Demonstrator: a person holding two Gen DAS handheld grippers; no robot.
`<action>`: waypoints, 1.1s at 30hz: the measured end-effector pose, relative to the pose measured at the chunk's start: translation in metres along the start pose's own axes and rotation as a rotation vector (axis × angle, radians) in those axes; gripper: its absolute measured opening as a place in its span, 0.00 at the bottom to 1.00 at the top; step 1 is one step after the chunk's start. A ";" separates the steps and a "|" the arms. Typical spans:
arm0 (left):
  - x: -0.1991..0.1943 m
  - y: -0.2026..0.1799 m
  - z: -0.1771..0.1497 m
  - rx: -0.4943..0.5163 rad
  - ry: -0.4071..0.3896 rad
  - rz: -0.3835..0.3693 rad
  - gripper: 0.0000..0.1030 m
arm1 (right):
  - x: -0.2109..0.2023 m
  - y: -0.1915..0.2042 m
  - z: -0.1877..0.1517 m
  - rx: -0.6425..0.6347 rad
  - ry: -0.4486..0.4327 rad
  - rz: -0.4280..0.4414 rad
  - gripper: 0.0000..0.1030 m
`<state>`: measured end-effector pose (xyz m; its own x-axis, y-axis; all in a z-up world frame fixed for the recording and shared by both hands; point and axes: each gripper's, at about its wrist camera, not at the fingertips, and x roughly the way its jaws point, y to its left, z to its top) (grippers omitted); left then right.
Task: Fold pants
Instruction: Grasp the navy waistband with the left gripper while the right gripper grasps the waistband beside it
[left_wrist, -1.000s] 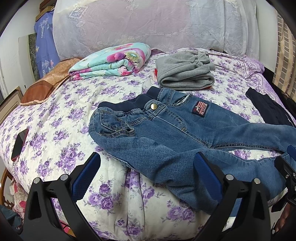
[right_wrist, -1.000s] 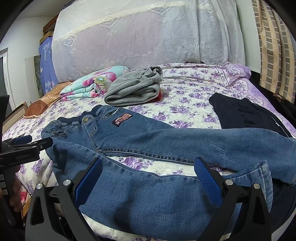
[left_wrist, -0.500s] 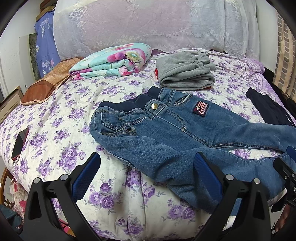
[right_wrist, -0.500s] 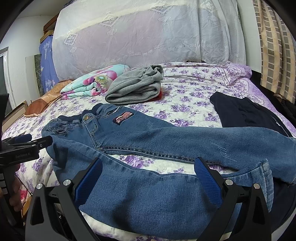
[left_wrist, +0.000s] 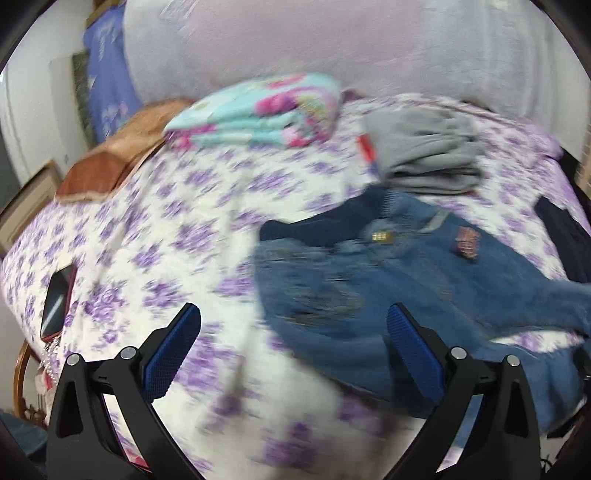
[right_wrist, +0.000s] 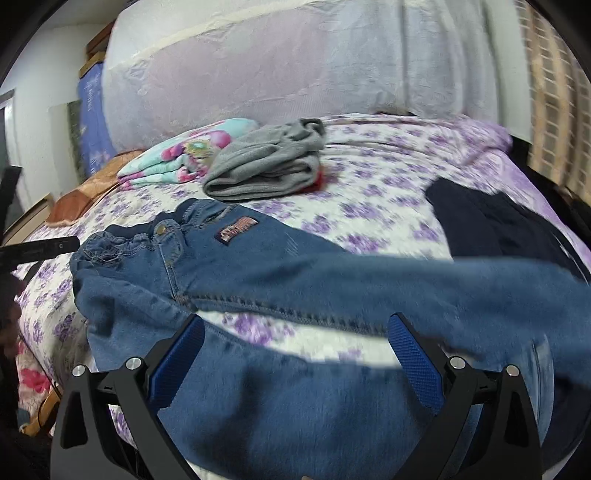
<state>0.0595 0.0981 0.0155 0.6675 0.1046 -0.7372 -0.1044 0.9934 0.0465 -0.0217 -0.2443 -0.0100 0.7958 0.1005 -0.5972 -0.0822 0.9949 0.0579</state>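
Blue jeans (left_wrist: 369, 280) lie spread on the purple-flowered bedspread (left_wrist: 155, 229), waistband toward the far left, legs running right. In the right wrist view the jeans (right_wrist: 258, 266) fill the foreground, with one leg under the gripper. My left gripper (left_wrist: 291, 347) is open and empty, low over the bed's near edge, its right finger over the jeans' hip. My right gripper (right_wrist: 295, 354) is open and empty, just above the near leg. The left view is blurred by motion.
Folded grey pants (right_wrist: 266, 166) and a folded floral blanket (left_wrist: 258, 110) lie at the back. A dark garment (right_wrist: 495, 225) lies at the right. A phone (left_wrist: 55, 299) sits near the bed's left edge. The left gripper's tip (right_wrist: 40, 247) shows at the left.
The left gripper has swung left, so the jeans now sit further right in its view. The right gripper has moved forward and lower over the near leg. Both stay open.
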 end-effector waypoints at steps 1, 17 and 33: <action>0.008 0.010 0.001 -0.023 0.030 -0.001 0.95 | 0.004 0.003 0.012 -0.028 0.007 0.032 0.97; 0.113 0.021 0.028 -0.066 0.254 -0.110 0.96 | 0.257 0.133 0.170 -0.326 0.346 0.341 0.95; 0.080 0.001 0.037 -0.062 0.103 -0.129 0.31 | 0.248 0.162 0.155 -0.578 0.241 0.346 0.35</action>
<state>0.1399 0.1095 -0.0190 0.5992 -0.0320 -0.7999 -0.0703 0.9932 -0.0923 0.2554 -0.0582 -0.0250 0.5175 0.3397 -0.7853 -0.6637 0.7387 -0.1178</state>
